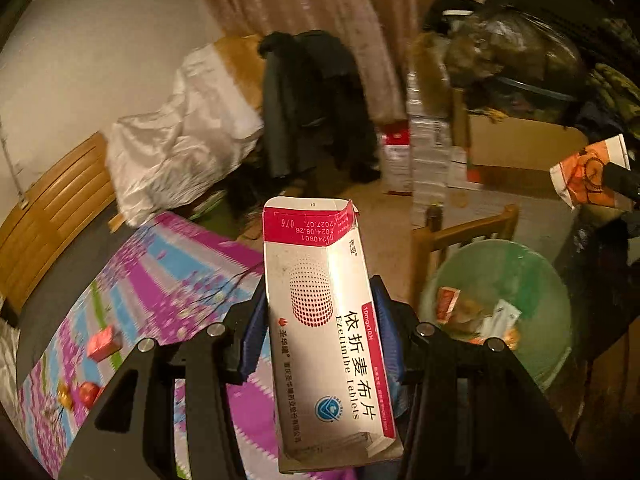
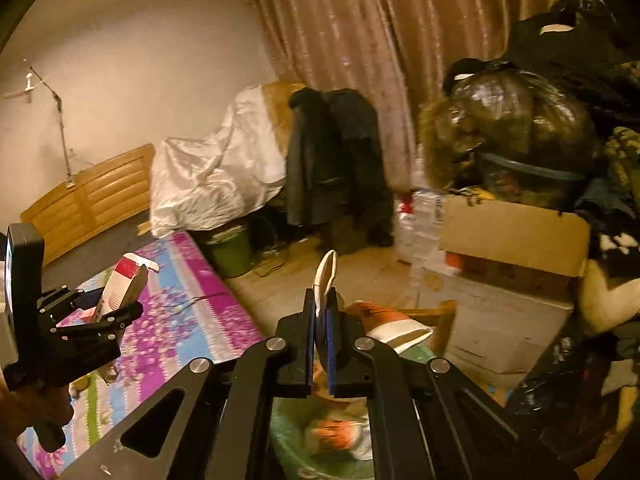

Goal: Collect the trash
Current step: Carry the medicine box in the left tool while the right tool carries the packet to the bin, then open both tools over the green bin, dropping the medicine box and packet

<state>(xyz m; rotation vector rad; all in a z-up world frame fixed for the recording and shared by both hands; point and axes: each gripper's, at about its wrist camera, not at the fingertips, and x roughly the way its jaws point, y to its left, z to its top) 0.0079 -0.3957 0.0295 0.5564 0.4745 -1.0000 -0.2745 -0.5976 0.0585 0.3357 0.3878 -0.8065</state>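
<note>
My left gripper (image 1: 320,300) is shut on a white and red medicine box (image 1: 320,320), held upright over the edge of the purple patterned bed cover (image 1: 168,276). The box and left gripper also show in the right wrist view (image 2: 120,292). My right gripper (image 2: 320,304) is shut on an orange and white paper wrapper (image 2: 325,276), held above the green trash bin (image 2: 296,440). In the left wrist view the bin (image 1: 532,264) sits at the right with several wrappers inside, and the orange wrapper (image 1: 588,172) hangs above it.
A small red box (image 1: 105,344) and red and gold bits (image 1: 80,394) lie on the bed cover. A wooden chair (image 1: 460,232) stands by the bin. Cardboard boxes (image 2: 516,236), black bags (image 2: 520,120), a dark coat (image 2: 332,156) and another green bin (image 2: 232,252) crowd the floor.
</note>
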